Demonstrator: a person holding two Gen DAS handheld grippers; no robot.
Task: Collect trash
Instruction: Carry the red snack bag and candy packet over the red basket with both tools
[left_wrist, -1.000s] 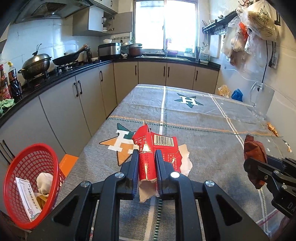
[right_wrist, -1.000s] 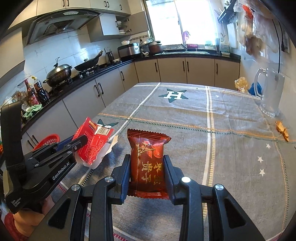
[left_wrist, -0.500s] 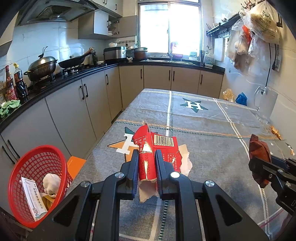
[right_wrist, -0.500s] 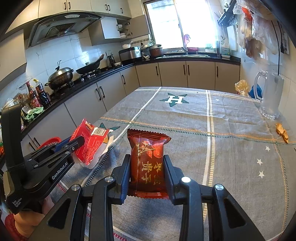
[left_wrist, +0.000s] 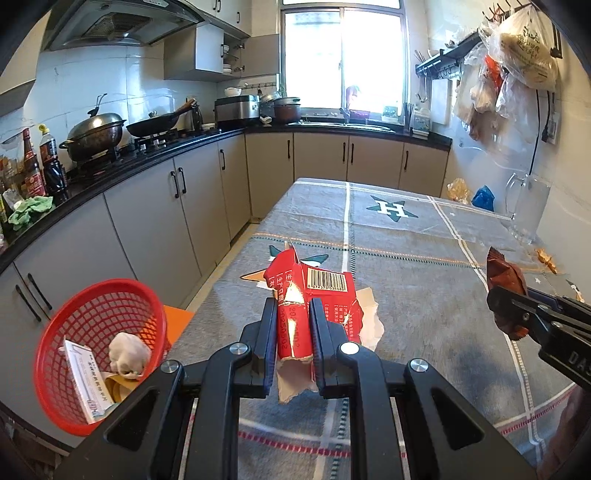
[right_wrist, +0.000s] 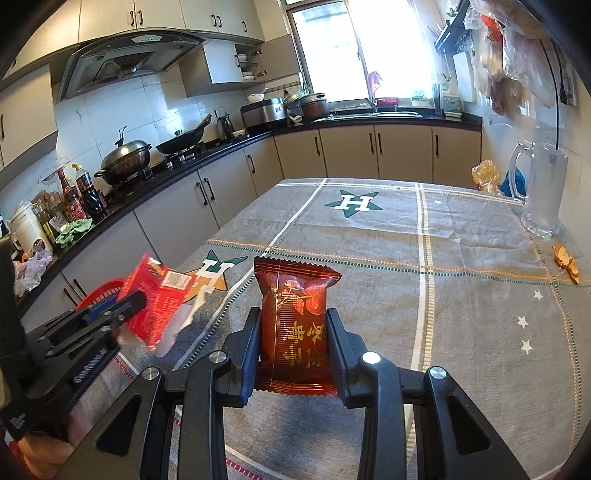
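My left gripper (left_wrist: 293, 310) is shut on a torn red carton wrapper (left_wrist: 317, 291) with a barcode and white paper lining, held above the table's left part. The same wrapper (right_wrist: 155, 306) shows blurred in the right wrist view, in the left gripper (right_wrist: 129, 306). My right gripper (right_wrist: 293, 321) is shut on a dark red snack packet (right_wrist: 293, 325), held upright over the grey tablecloth (right_wrist: 443, 295); that packet (left_wrist: 504, 280) also appears at the right edge of the left wrist view. A red mesh basket (left_wrist: 74, 332) stands low beside the table's left side, holding paper and a crumpled wad.
A glass jug (right_wrist: 539, 192) stands at the table's far right, with an orange scrap (right_wrist: 567, 258) near it and small bags (right_wrist: 487, 173) behind. Kitchen cabinets and a counter (left_wrist: 147, 206) with pots run along the left. An orange stool (left_wrist: 177, 321) sits by the basket.
The left gripper with the red wrapper has drifted left and slightly up, bringing the red basket further into its view. The right gripper and its packet have stayed still.
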